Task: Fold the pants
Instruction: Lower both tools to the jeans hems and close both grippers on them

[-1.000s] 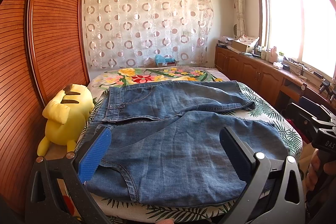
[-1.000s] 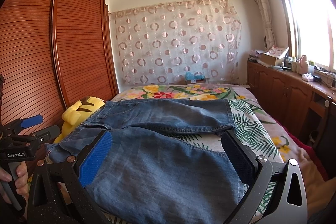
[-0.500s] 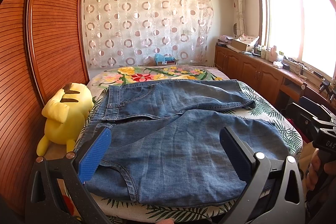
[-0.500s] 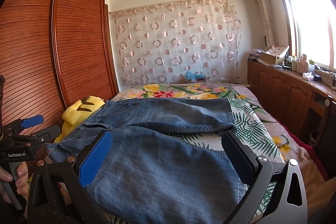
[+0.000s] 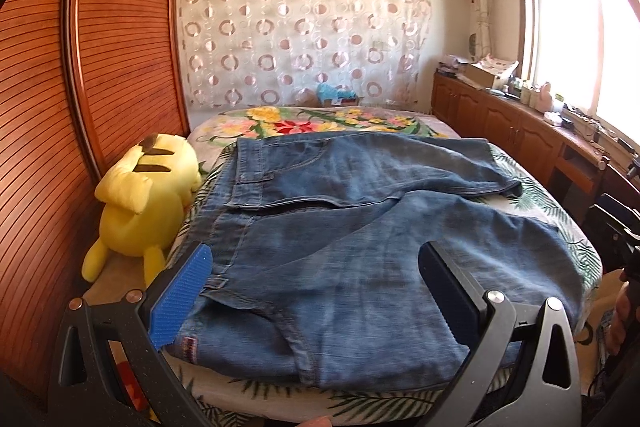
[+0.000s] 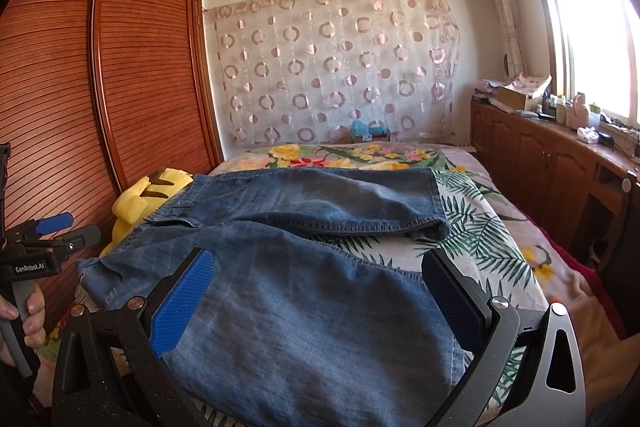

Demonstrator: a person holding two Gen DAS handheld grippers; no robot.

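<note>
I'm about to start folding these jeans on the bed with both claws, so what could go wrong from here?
1. The jeans reach the near edge of the bed; a pull toward you could drag them off.
2. Both the left claw and the right claw are open and grip nothing, so thick denim may slip from a shallow pinch.
3. The yellow plush toy touches the waistband side and could snag a fold.

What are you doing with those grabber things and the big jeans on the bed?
A person is holding a two-finger grabber in each hand, getting ready to fold the jeans. The jeans lie spread flat on the flowery bed, legs apart, not folded yet. The left gripper and the right gripper are both open and hover over the near edge of the jeans, gripping nothing. A yellow plush toy sits beside the jeans, by the wooden wardrobe.
</note>
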